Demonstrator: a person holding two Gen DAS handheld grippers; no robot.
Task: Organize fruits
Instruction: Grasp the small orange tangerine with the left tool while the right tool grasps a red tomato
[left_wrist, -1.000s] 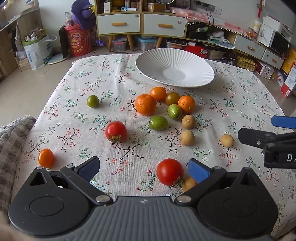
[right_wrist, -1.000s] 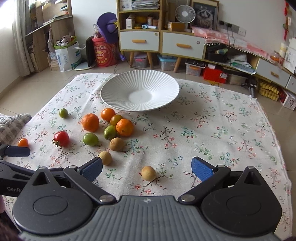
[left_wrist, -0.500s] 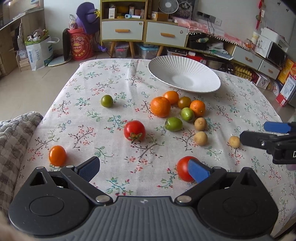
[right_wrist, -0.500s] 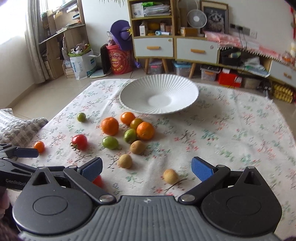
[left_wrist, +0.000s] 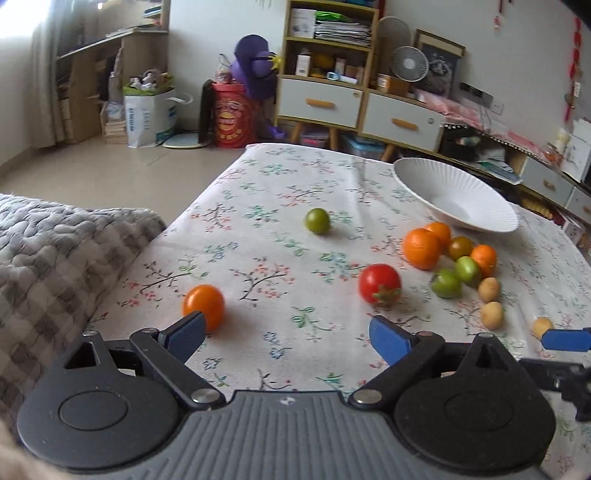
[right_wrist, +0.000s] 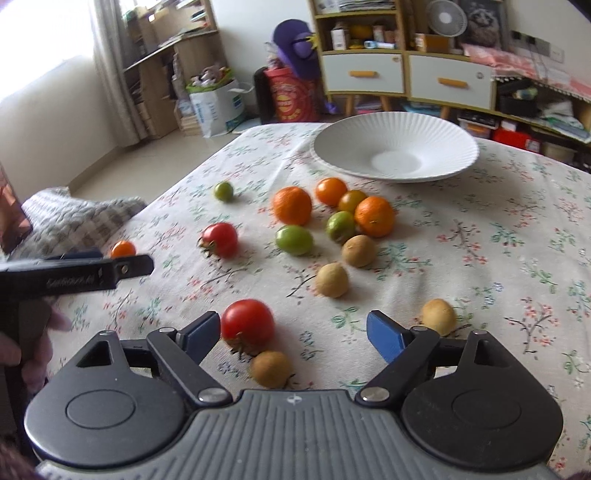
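Ribbed white bowl (right_wrist: 395, 151), floral cloth (right_wrist: 480, 240), round glossy tomato (right_wrist: 247, 325)

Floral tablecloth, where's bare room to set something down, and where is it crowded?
The floral tablecloth lies bare right of the brown longans. Another free patch sits between the lone green fruit and the cloth's far edge. The ribbed white bowl is empty. It is crowded in the cluster around the big orange, in front of the bowl.
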